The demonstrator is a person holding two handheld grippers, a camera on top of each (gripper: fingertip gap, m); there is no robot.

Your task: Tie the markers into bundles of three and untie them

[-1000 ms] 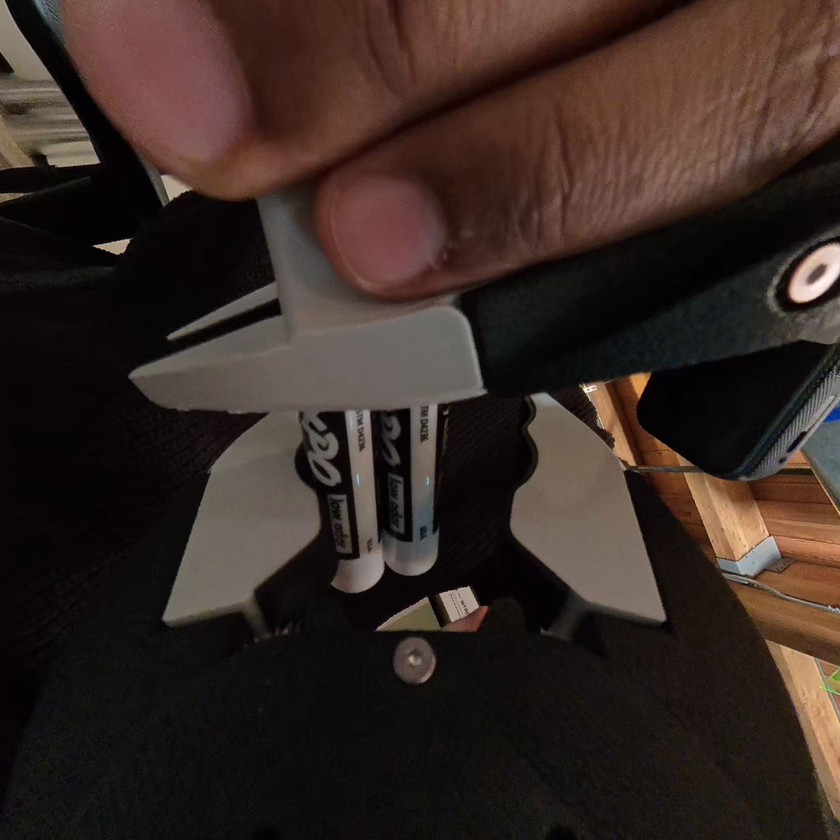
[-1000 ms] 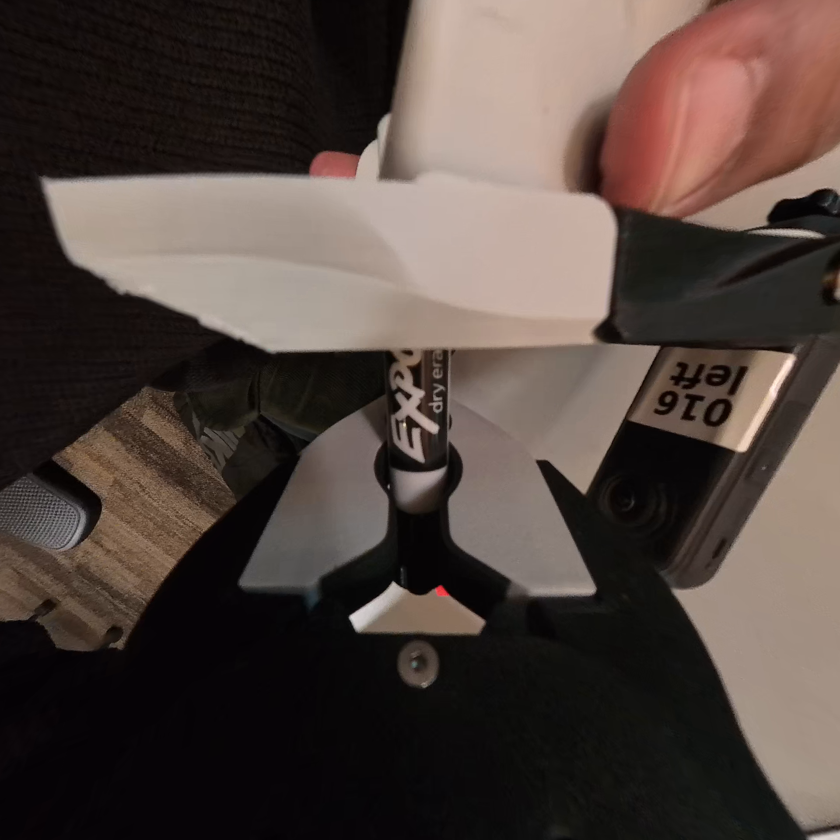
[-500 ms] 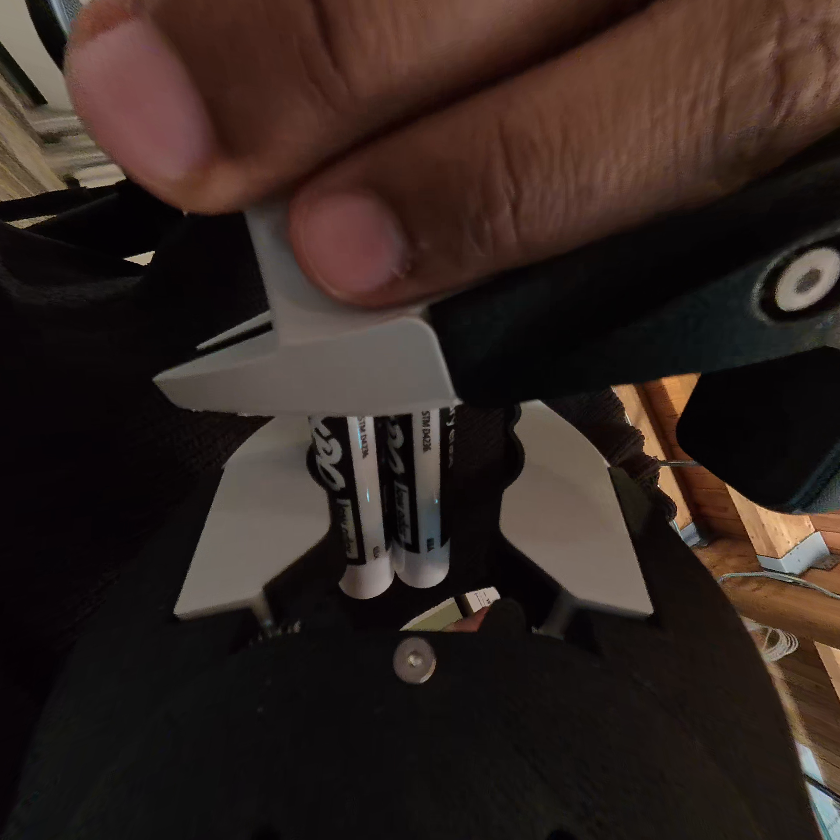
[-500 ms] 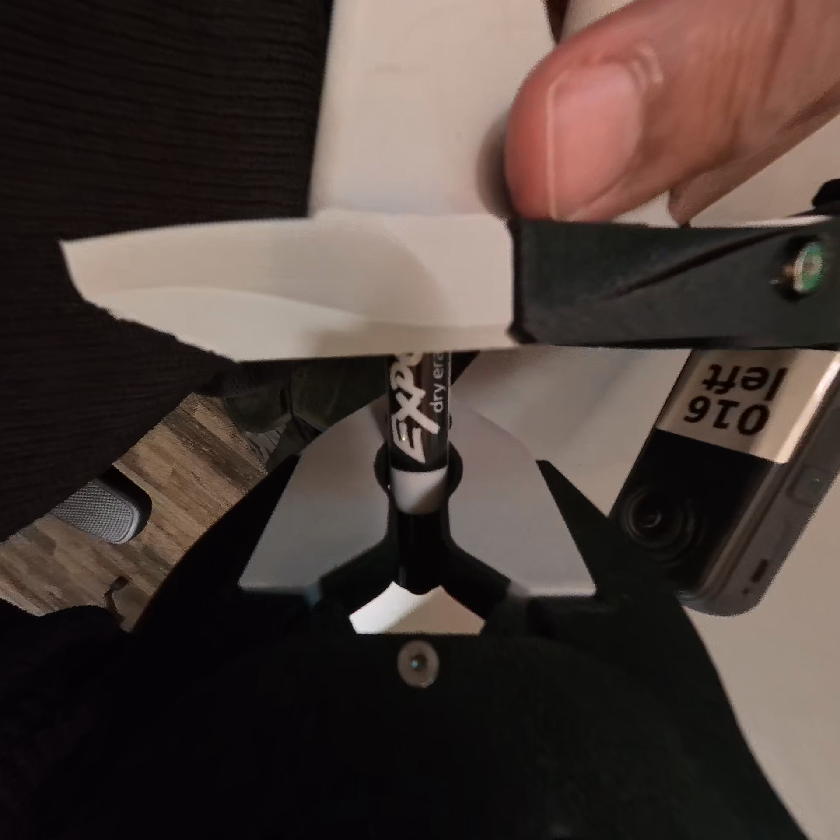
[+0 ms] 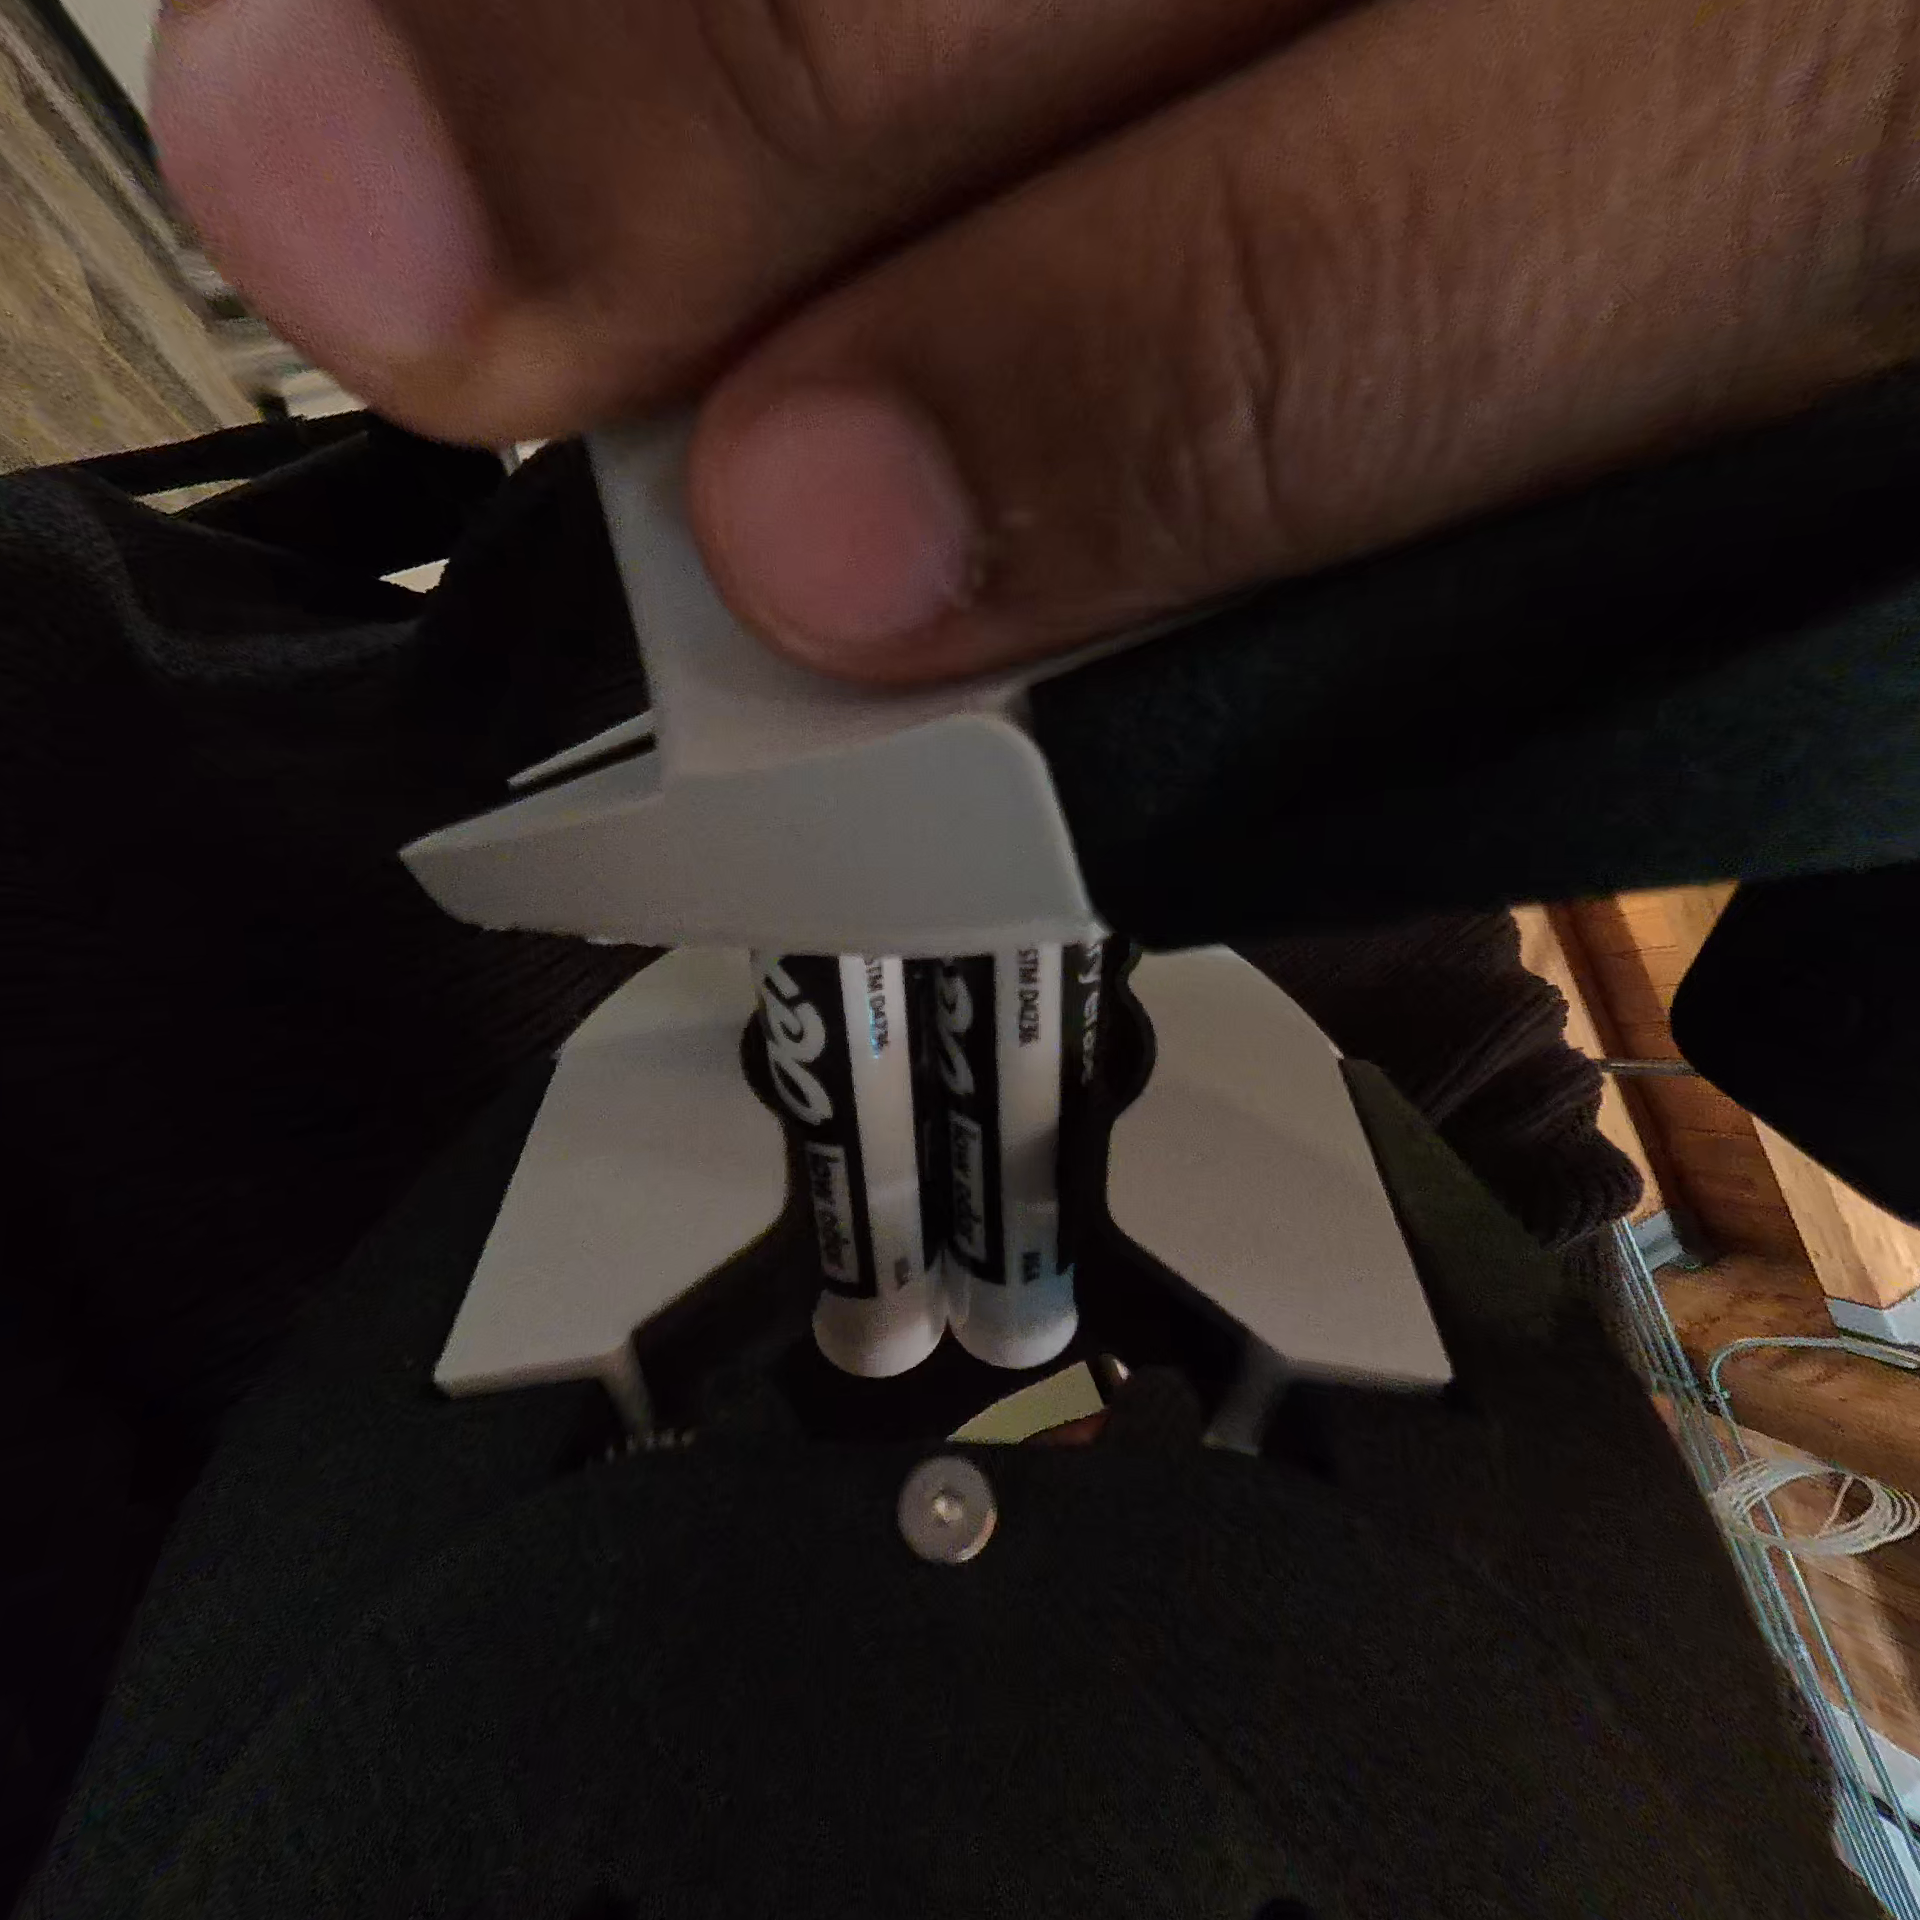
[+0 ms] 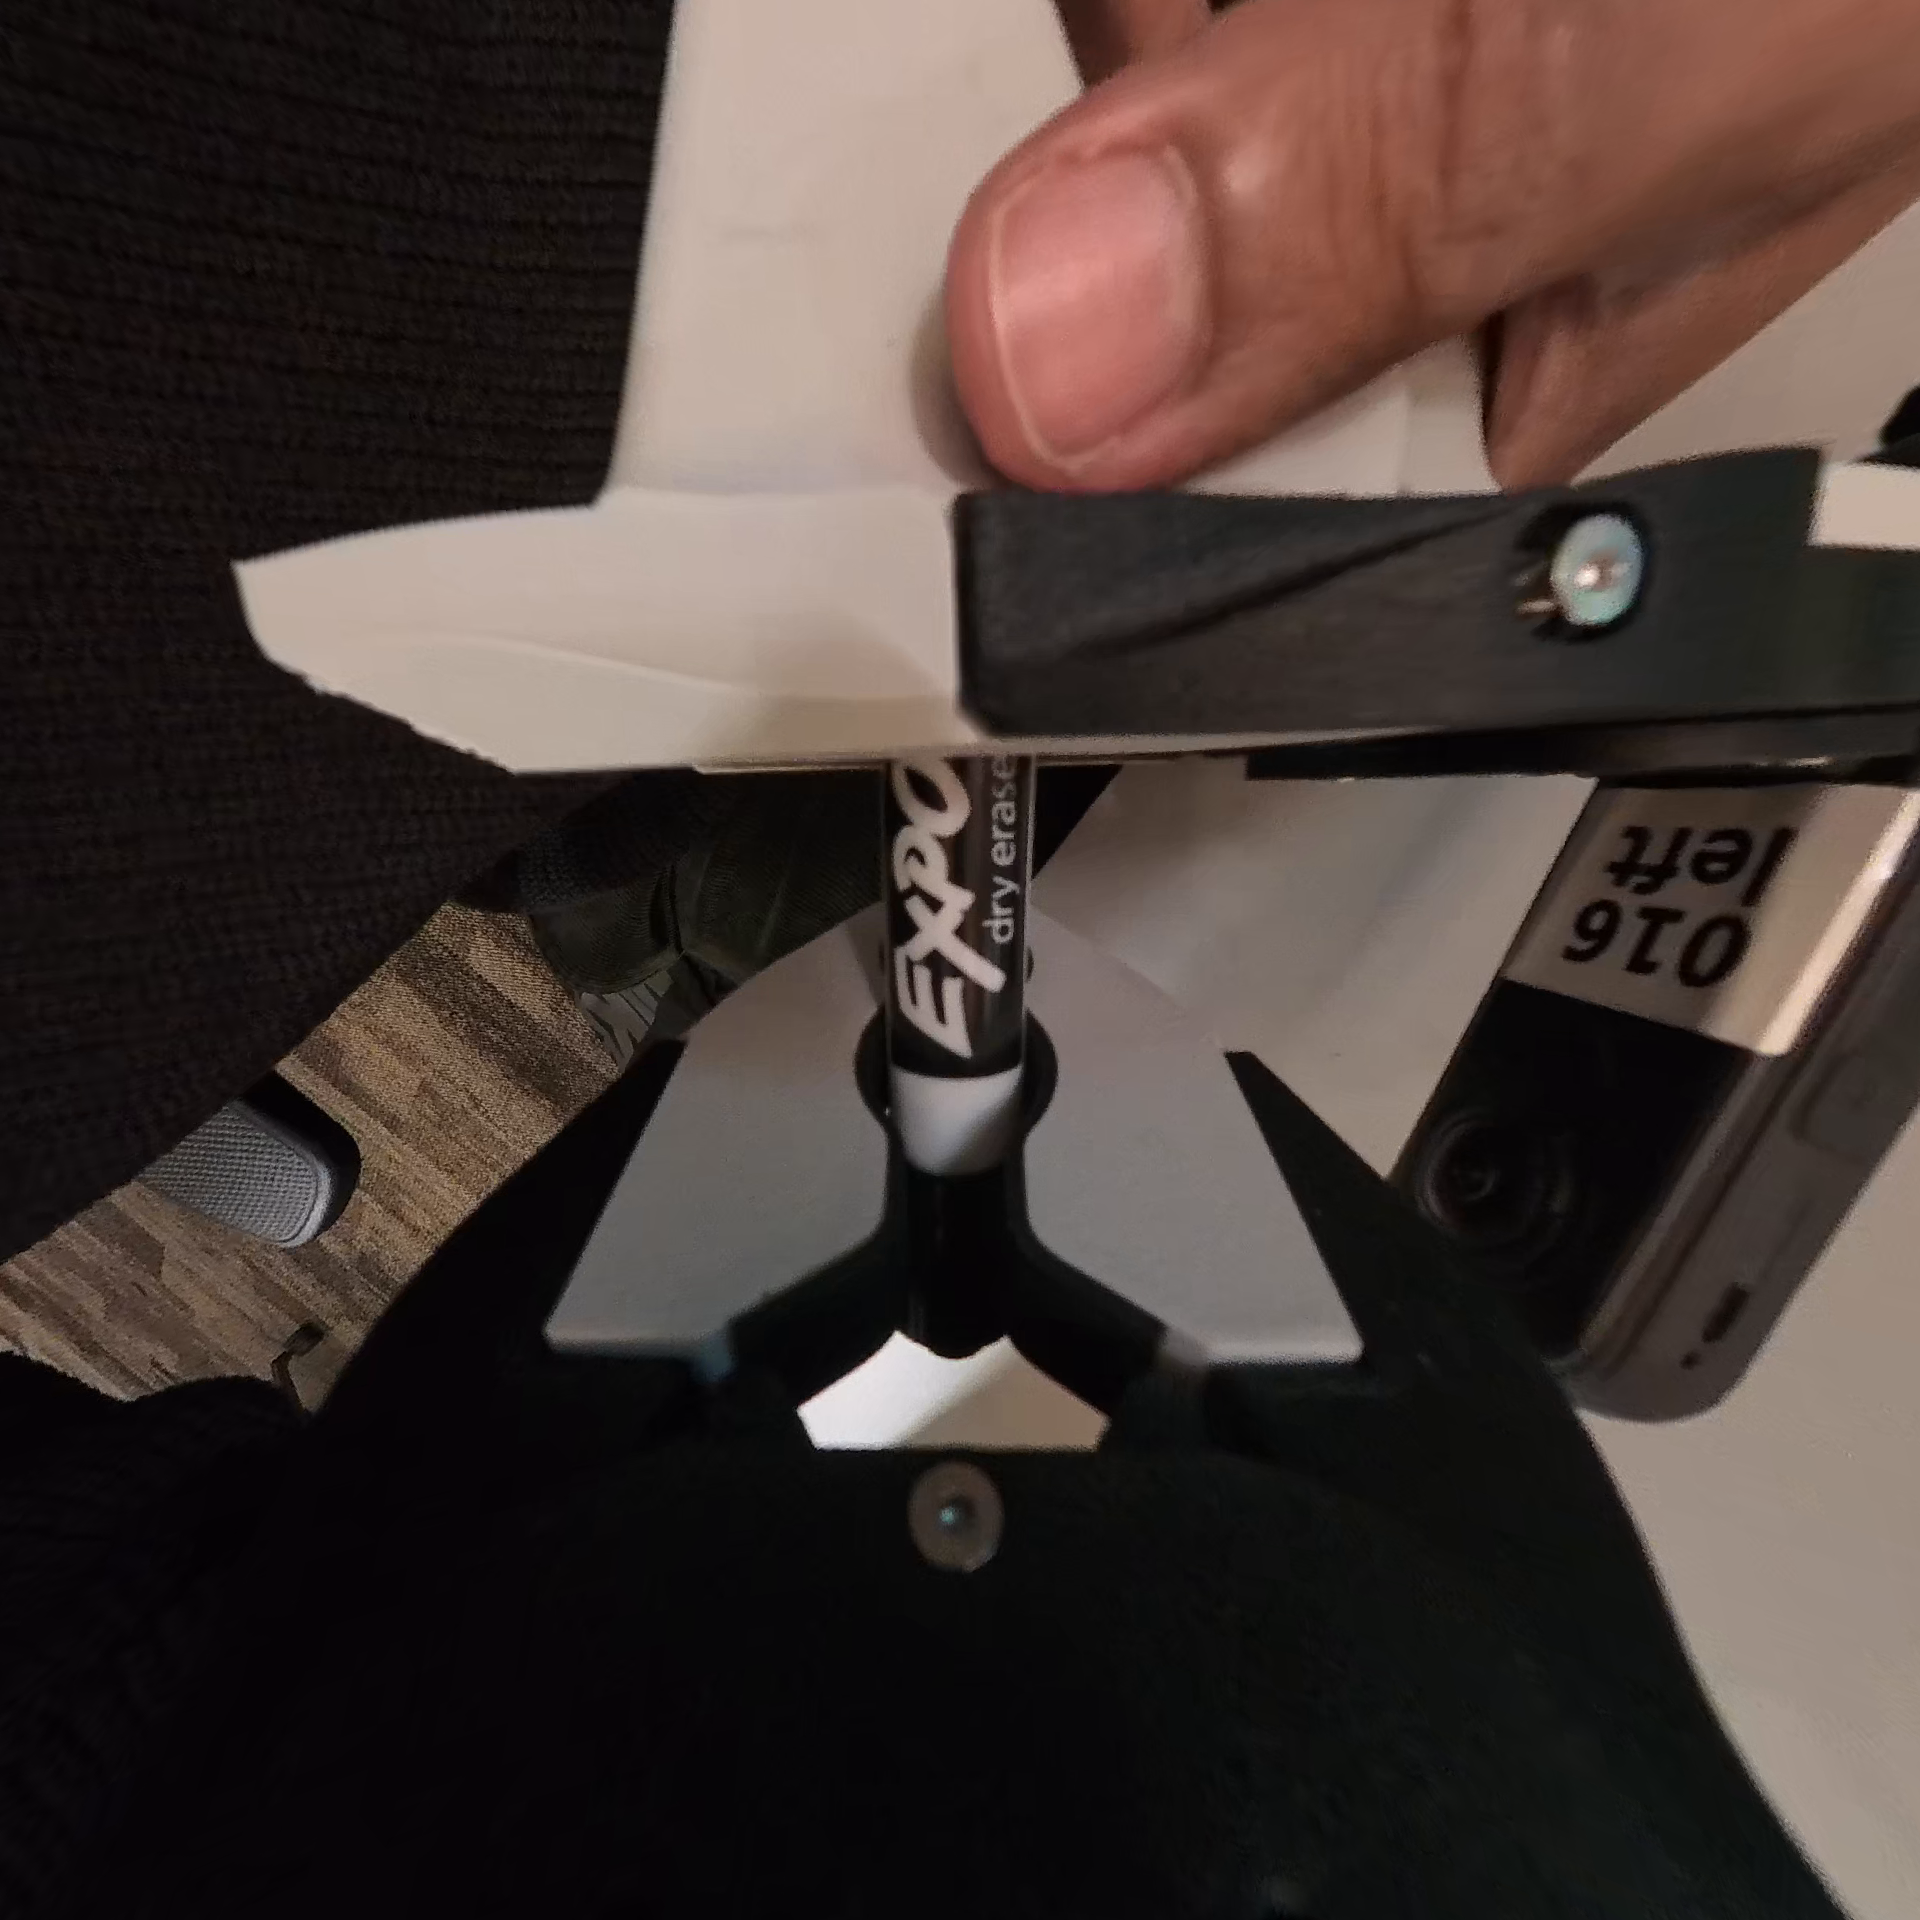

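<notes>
Two white-and-black markers [image 5: 935, 1153] stand side by side in the left claw [image 5: 935, 1039], whose grey fingers appear pressed onto the bundle, a third barrel half hidden at 3 o'clock. A single black marker [image 6: 956, 966] sits pinched in the notches of the right claw [image 6: 956, 1070], centred and upright. At 12 o'clock in each wrist view the other claw's finger lies crosswise over the barrels, gripped by a hand [image 5: 1039, 291] and a thumb [image 6: 1091, 312]. A labelled camera [image 6: 1662, 1091] hangs at 3 o'clock; wood-grain floor [image 6: 447, 1039] shows at 9 o'clock
</notes>
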